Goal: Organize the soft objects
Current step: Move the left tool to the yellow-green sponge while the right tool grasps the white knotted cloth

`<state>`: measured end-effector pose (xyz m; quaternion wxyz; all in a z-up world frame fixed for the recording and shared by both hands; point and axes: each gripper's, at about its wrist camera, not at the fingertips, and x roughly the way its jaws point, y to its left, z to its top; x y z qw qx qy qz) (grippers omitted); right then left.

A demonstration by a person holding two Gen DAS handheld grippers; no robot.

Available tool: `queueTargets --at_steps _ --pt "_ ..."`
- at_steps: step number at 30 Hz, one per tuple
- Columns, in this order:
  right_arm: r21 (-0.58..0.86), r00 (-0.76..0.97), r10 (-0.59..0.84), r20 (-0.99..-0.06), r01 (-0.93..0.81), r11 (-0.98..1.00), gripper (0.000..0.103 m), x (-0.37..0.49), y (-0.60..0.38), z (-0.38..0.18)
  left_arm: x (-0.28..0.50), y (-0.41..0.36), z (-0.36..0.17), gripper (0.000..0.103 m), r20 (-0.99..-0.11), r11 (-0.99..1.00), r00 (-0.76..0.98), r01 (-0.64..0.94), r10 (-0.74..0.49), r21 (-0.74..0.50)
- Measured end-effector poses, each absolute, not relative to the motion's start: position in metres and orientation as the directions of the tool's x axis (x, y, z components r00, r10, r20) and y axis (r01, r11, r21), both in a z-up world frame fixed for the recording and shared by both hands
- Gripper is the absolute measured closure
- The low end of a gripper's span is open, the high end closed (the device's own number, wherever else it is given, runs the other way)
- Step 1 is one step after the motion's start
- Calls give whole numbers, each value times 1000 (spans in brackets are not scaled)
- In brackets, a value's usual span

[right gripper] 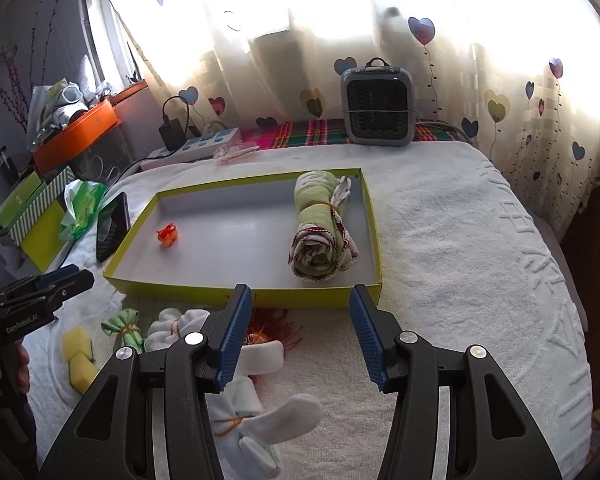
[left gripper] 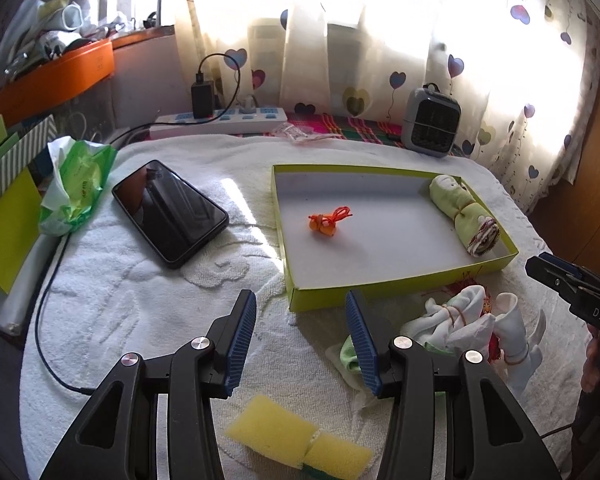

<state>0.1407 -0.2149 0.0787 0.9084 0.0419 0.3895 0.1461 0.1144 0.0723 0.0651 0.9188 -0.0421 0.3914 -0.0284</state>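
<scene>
Nearest, the yellow sponge [left gripper: 300, 446] is cut off by the frame edge. Left gripper [left gripper: 301, 322] and right gripper [right gripper: 296, 328] gape, empty; the right partly hides bundled white cloths [right gripper: 260, 412]. Farther, the green tray [right gripper: 244, 296] holds a rolled towel [right gripper: 320, 232].

- The letters "DAS" are showing in white on the black body of the right gripper [left gripper: 572, 280].
- "GenRoboLAI", its last letters unclear, is showing in white on the left gripper [right gripper: 40, 292].
</scene>
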Motion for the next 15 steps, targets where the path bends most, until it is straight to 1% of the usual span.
queueTargets --at_steps 7,10,15 --pt "222 646 334 -687 -251 942 51 125 -218 76 95 90 62 57 -714 992 696 -18 -80 -128" --pt "231 646 352 -677 -268 935 47 118 -220 76 87 98 60 57 -713 990 697 -36 -73 -137" --pt "249 631 375 -679 -283 926 47 109 -220 70 77 110 50 57 -727 986 683 -70 -62 -151"
